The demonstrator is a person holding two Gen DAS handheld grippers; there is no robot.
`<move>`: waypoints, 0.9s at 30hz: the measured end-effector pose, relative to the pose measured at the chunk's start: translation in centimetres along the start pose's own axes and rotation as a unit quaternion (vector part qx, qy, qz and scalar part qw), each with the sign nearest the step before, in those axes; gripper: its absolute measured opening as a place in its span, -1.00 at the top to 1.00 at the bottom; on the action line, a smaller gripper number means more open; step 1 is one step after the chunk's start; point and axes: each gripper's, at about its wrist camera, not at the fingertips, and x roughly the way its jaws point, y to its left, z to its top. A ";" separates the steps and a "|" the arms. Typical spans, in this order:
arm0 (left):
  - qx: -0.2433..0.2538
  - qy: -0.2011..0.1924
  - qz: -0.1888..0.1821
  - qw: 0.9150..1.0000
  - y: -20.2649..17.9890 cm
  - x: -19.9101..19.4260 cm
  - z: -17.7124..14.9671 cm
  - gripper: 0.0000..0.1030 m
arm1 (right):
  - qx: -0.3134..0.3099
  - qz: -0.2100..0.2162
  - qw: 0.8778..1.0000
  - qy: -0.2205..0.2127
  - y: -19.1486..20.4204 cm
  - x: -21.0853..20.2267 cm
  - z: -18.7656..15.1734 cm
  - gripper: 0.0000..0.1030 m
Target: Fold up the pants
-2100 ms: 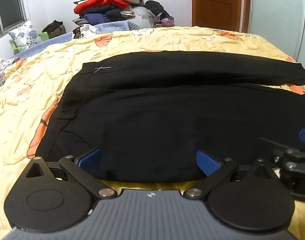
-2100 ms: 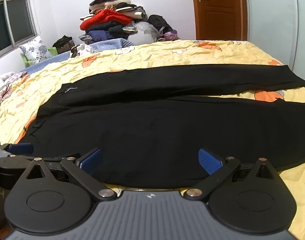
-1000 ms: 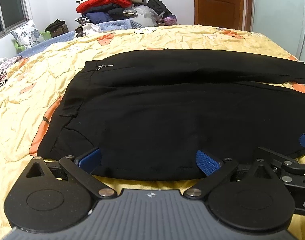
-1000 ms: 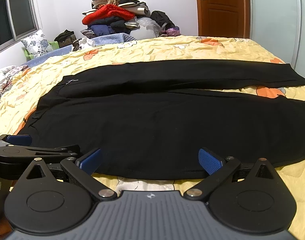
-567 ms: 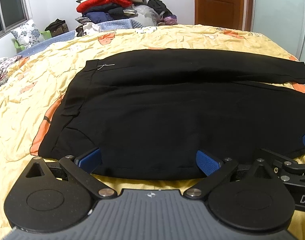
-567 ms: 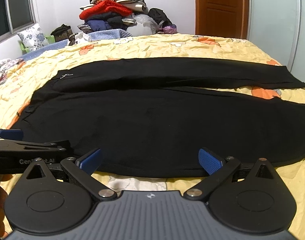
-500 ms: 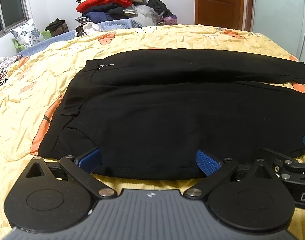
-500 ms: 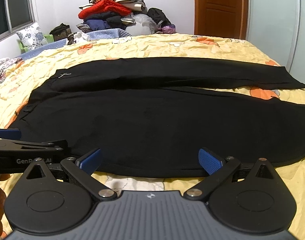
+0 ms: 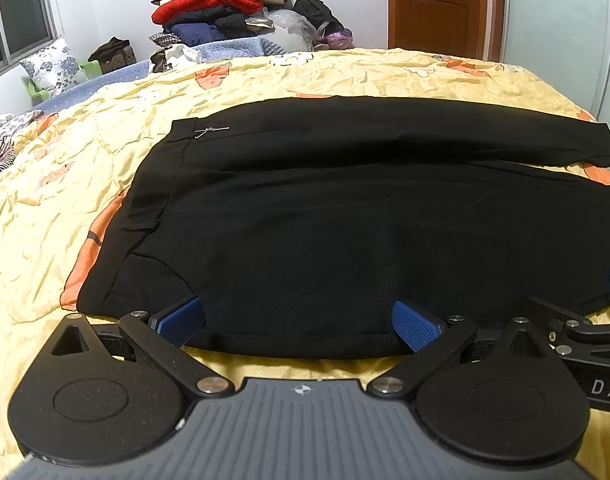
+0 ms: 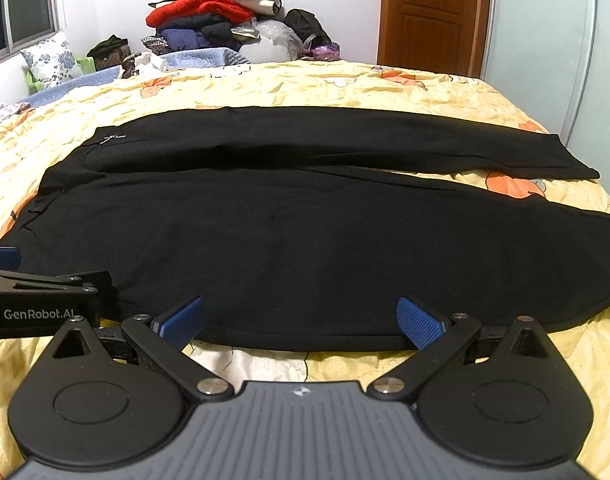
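Note:
Black pants (image 9: 325,216) lie flat on a yellow bedspread (image 9: 65,168), waistband to the left, both legs running right. The near leg's lower edge sits just in front of both grippers. My left gripper (image 9: 299,320) is open, its blue pads (image 9: 415,324) wide apart at the hem near the waist end, nothing between them. In the right wrist view the pants (image 10: 305,224) fill the middle, and my right gripper (image 10: 301,320) is open at the near edge further along the leg. Each gripper shows at the side of the other's view.
A heap of clothes (image 10: 209,20) is piled beyond the far side of the bed. A wooden door (image 10: 429,16) stands at the back right, and a window with a patterned pillow (image 10: 51,60) at the left. Bedspread (image 10: 345,84) lies bare beyond the pants.
Both grippers have shifted slightly along the near edge of the pants, the right one further right. Both stayed open and the pants have not moved.

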 end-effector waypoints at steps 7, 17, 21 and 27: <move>-0.001 -0.001 -0.002 1.000 0.1 -0.1 0.1 -0.99 | -0.002 0.000 1.000 0.001 0.1 0.1 0.0 -1.00; -0.035 -0.028 -0.004 0.999 2.3 -0.4 1.5 -1.00 | -0.001 0.009 1.000 0.003 0.0 0.6 0.6 -1.00; -0.052 -0.032 0.004 0.998 3.3 0.1 2.4 -1.00 | -0.002 0.015 1.000 0.006 0.0 0.9 1.2 -1.00; -0.070 -0.027 0.009 0.997 5.0 1.0 3.4 -1.00 | -0.012 0.018 1.000 0.012 0.3 1.8 2.2 -1.00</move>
